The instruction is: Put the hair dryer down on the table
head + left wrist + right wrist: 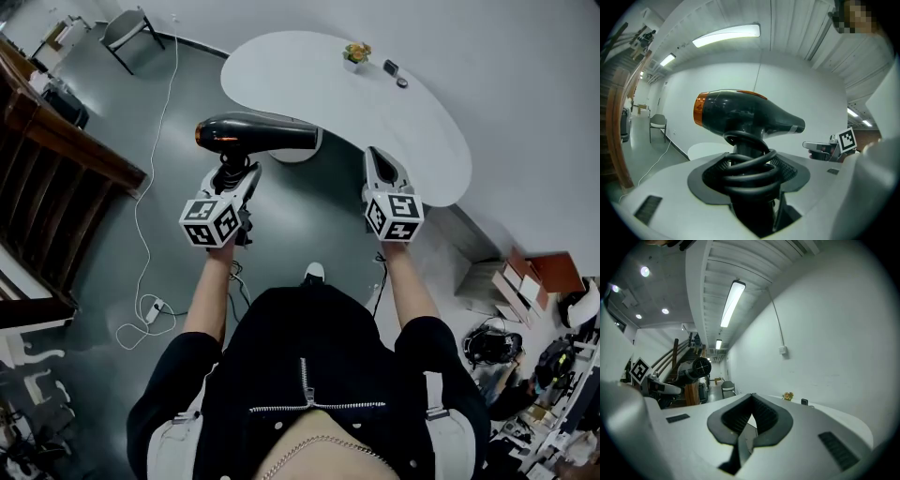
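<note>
Both forearms reach forward side by side. The left gripper [232, 180] has its fingers clamped on the cord-wrapped handle of the hair dryer [258, 133]. It is held in the air at the white bench's [300, 75] 6 o'clock edge, nozzle toward 3 o'clock. The right gripper [378, 161] has its fingers pressed together, empty. A flower pot [355, 54] stands at the bench's far edge, toward 12 o'clock.

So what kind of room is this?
Probably a lab or workshop hall: there is a bare grey floor, a white table, a wooden staircase, and piles of gear along the wall.
</note>
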`<state>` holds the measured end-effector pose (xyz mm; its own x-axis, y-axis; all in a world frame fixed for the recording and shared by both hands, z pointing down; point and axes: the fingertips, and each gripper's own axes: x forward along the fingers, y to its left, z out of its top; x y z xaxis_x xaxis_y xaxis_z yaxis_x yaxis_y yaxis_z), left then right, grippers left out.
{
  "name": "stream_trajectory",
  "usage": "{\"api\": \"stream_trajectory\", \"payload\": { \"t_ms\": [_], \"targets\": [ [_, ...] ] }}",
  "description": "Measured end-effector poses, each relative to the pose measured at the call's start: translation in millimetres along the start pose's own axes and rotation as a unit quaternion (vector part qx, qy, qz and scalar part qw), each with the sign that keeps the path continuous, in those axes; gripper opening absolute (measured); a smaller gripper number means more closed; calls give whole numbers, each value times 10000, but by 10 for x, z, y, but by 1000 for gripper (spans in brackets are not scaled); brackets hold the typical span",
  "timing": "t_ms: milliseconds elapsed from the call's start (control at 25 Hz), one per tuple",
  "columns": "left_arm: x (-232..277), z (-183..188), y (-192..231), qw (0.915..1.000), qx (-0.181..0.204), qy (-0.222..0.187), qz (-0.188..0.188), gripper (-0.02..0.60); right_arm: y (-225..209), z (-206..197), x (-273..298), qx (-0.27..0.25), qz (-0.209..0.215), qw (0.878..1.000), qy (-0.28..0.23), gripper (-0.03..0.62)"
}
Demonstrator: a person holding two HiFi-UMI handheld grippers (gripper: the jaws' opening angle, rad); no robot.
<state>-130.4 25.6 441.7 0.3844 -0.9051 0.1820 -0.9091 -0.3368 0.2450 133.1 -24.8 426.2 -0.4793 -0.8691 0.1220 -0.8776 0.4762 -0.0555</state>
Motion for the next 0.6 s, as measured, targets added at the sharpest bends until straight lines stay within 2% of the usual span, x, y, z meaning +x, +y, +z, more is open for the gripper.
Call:
{"api": "stream_trajectory", "payload": {
  "t_ms": [280, 600],
  "targets": [
    [301, 21, -16, 9999, -20, 2, 165, 281, -292, -36, 262, 107, 135, 9998, 27, 6],
    [707, 75, 110, 9997, -105, -74, 199, 281, -560, -98, 549, 172, 72, 9998, 113, 6]
  ]
}}
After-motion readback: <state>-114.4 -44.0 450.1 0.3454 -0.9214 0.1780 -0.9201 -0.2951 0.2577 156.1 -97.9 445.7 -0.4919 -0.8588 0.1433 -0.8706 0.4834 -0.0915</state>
